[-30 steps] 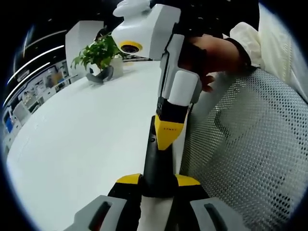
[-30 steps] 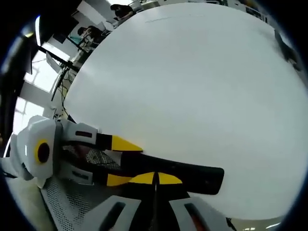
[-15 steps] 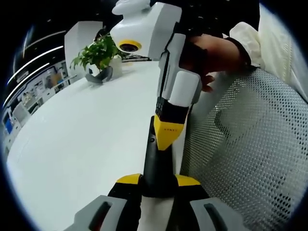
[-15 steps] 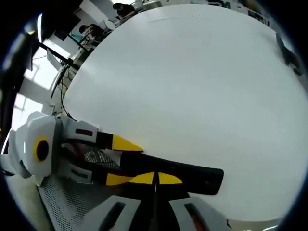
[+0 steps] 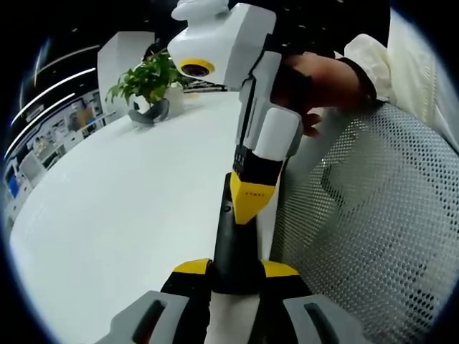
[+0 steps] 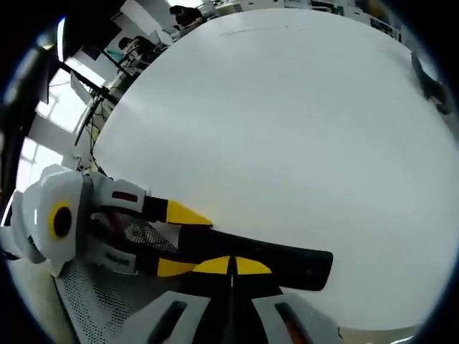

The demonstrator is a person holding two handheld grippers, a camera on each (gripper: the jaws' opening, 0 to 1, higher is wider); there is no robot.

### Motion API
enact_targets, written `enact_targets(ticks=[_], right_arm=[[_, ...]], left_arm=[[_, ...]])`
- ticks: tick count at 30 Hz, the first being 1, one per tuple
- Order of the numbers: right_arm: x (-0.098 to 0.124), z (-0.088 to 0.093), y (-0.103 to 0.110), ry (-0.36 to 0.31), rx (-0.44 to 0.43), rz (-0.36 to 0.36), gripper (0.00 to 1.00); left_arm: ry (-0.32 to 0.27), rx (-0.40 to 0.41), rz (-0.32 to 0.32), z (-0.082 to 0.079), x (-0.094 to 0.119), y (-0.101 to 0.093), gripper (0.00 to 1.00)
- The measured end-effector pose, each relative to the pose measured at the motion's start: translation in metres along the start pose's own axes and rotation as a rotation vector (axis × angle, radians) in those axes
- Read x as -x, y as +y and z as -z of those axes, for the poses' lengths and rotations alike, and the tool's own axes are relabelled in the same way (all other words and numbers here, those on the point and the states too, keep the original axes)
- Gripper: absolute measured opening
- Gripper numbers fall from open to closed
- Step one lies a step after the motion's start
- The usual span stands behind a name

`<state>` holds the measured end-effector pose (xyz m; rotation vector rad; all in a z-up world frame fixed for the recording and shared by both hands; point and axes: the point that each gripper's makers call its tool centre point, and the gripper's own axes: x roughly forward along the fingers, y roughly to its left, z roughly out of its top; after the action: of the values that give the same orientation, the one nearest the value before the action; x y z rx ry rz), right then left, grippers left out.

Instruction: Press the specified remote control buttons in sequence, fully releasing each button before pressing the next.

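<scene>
A broad white table [image 5: 122, 208] takes up most of the left gripper view, its top bare and evenly lit. At its far end stands a green plant [image 5: 147, 77] in a pale pot, with a grey object [image 5: 149, 112] lying just beside it. Behind them rises a white partition [image 5: 118, 54]. Off to the left, shelves [image 5: 43, 140] run under long ceiling light strips [image 5: 57, 86]. A white mesh chair back [image 5: 373, 215] stands against the table's right edge. In the right gripper view the table [image 6: 287, 136] spreads wide; bright windows [image 6: 36, 143] glow at the left, and desks with clutter [image 6: 143, 43] sit beyond the far edge.
</scene>
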<state>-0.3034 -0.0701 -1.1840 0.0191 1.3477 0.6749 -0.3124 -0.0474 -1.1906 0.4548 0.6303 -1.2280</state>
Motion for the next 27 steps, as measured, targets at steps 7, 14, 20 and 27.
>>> enact_targets(ticks=[7, 14, 20, 27], right_arm=[[0.0004, -0.0002, -0.0004, 0.004, -0.058, -0.024, 0.0], [0.0026, -0.0014, -0.006, -0.005, -0.077, -0.011, 0.0], [0.0026, -0.0017, -0.0057, -0.007, -0.064, 0.003, 0.0], [0.003, -0.0046, -0.0059, -0.026, -0.054, 0.018, 0.0]], left_arm=[[-0.004, 0.002, -0.002, -0.0001, -0.0001, -0.0002, 0.25], [-0.005, 0.003, -0.003, -0.0005, -0.0004, -0.0002, 0.25], [-0.004, 0.002, -0.003, -0.0006, -0.0003, -0.0003, 0.25], [-0.003, 0.002, -0.003, -0.0008, -0.0003, -0.0004, 0.25]])
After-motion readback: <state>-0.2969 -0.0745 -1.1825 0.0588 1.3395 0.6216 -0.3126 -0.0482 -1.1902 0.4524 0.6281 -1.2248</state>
